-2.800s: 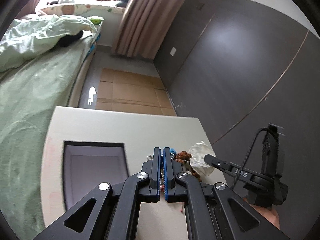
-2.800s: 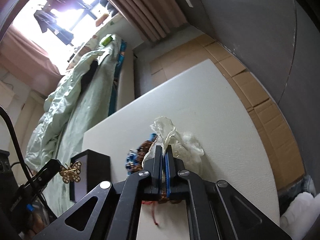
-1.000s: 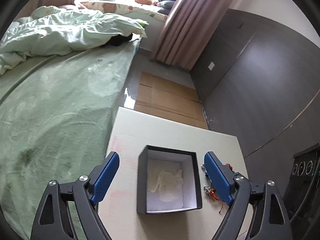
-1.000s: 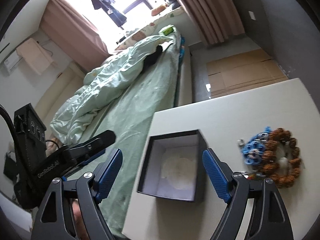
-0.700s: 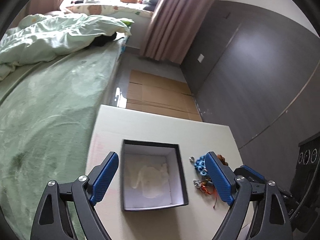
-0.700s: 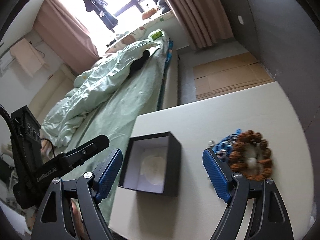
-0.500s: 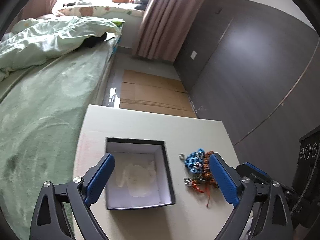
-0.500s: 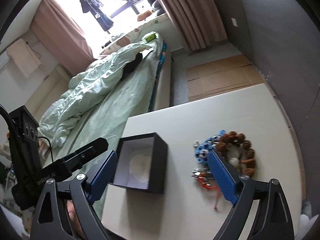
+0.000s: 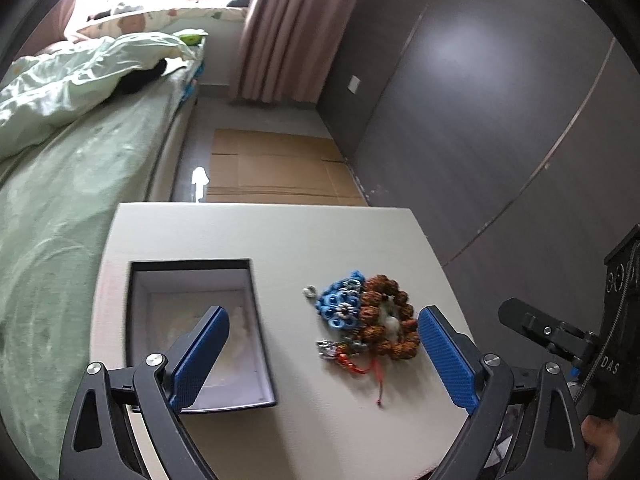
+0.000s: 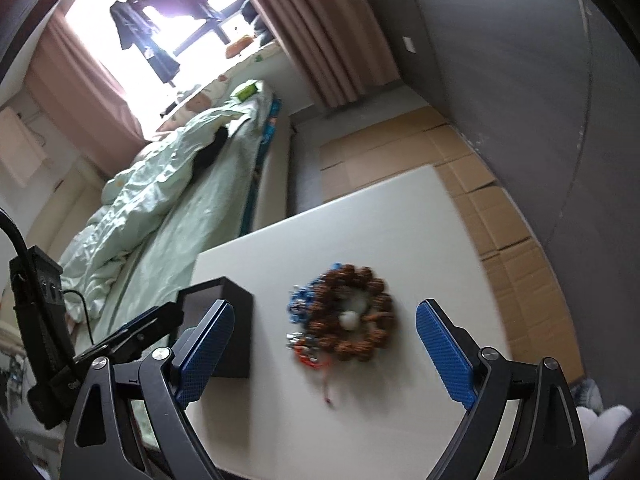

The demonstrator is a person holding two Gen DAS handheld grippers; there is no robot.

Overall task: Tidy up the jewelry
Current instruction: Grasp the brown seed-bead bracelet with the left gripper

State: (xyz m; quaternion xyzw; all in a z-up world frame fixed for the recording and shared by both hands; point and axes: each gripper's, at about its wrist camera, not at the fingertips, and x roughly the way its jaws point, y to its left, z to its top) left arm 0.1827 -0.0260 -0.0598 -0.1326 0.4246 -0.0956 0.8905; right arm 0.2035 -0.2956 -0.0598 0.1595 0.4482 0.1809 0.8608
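A black open jewelry box [image 9: 256, 320] with a white lining stands on the left of the white table [image 9: 280, 232]; it also shows in the right wrist view [image 10: 236, 320]. To its right lies a pile of jewelry: a brown bead bracelet [image 9: 386, 320] [image 10: 352, 316], a blue bead piece [image 9: 340, 304] and a red cord with metal clasps [image 9: 352, 360]. My left gripper [image 9: 320, 356] is open and empty above the table's near side, between box and pile. My right gripper [image 10: 322, 348] is open and empty, with the pile between its fingers.
A bed with green bedding [image 9: 60, 152] runs along the table's left side. Flattened cardboard [image 9: 276, 168] covers the floor beyond the table. A dark wardrobe wall [image 9: 480, 120] stands to the right. The right gripper's body [image 9: 560, 336] shows at the left view's right edge.
Both grippers were shut 2.8 s ago and are now open. Both views have shifted right, so the jewelry pile sits nearer the middle and the box further left.
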